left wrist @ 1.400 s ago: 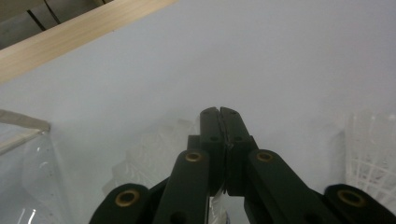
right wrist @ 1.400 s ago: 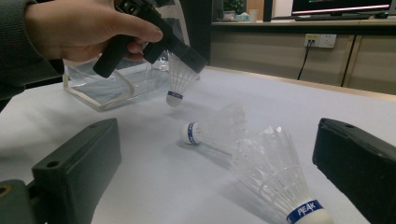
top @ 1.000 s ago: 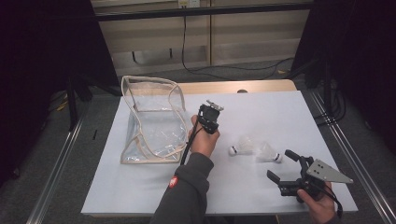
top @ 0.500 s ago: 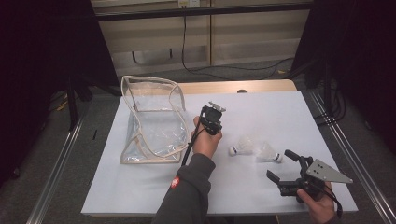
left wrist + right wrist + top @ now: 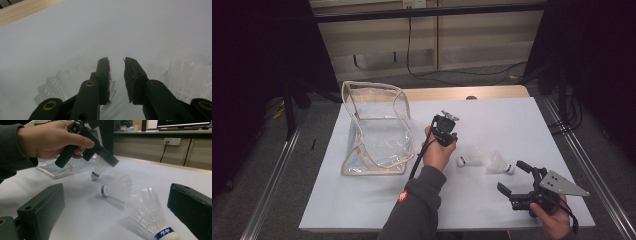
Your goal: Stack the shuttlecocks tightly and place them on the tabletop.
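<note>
Right gripper [image 5: 513, 179]: nearest the person, held low over the counter [image 5: 362, 200]; jaws spread wide, holding nothing.
Near shuttlecock [image 5: 150, 217]: lies on its side directly ahead of the right gripper, between the lines of its two jaws, cork toward the camera with a blue band marked PEAK.
Middle shuttlecock [image 5: 115, 188]: lies on its side just beyond the first, its feather skirt close to that of the near one; whether they touch cannot be told.
Left gripper [image 5: 113, 162]: raised, tilted down over the counter; jaws parted by a narrow gap with nothing between them.
Far shuttlecock [image 5: 98, 168]: stands cork-down just under the left gripper's tip; in the left gripper view white feathers [image 5: 65, 83] lie beside the left-hand jaw, outside the gap.
Clear bag [image 5: 374, 132]: beyond and to the left gripper's outer side, mouth open, lying on the counter.
Risk, left gripper: a closing here probably catches only feather edges or misses, since the skirt sits beside the jaw; the upright shuttlecock could tip or skid.
Risk, right gripper: a hard squeeze on the skirt could crush feathers; a sweep could knock the neighbouring shuttlecock.
</note>
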A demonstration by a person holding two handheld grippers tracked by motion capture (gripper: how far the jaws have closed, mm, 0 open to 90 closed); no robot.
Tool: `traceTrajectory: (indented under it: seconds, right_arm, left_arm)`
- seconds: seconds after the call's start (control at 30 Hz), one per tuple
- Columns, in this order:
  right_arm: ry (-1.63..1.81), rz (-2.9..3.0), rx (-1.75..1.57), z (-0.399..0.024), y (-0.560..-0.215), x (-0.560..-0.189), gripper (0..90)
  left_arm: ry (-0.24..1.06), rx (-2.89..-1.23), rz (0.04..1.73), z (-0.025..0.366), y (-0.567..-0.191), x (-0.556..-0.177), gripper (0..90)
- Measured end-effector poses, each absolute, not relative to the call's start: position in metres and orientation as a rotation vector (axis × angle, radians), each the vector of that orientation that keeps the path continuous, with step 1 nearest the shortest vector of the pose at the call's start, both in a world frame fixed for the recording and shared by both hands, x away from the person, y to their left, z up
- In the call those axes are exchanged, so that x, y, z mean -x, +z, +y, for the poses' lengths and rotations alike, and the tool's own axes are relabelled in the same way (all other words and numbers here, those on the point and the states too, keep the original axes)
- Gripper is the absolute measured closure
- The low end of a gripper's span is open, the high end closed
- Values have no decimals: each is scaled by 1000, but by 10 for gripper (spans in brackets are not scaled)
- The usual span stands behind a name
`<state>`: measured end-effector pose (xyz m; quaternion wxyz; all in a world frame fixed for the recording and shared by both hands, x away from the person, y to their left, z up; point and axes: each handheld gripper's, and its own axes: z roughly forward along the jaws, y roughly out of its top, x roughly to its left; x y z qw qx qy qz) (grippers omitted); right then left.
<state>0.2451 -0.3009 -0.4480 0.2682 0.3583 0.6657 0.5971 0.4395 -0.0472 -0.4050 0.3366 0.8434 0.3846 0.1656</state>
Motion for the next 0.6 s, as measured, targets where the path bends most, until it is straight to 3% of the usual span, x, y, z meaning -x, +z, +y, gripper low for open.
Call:
traceTrajectory:
  seconds: [0.37, 0.6]
  right_arm:
    - [1613, 1800, -966, -300, -448, -245, 6]
    - [1613, 1798, -964, -300, -448, -245, 6]
  left_arm:
    - [372, -2204, 1000, -53, -407, -437, 723]
    - [363, -2222, 1011, -54, -407, -436, 759]
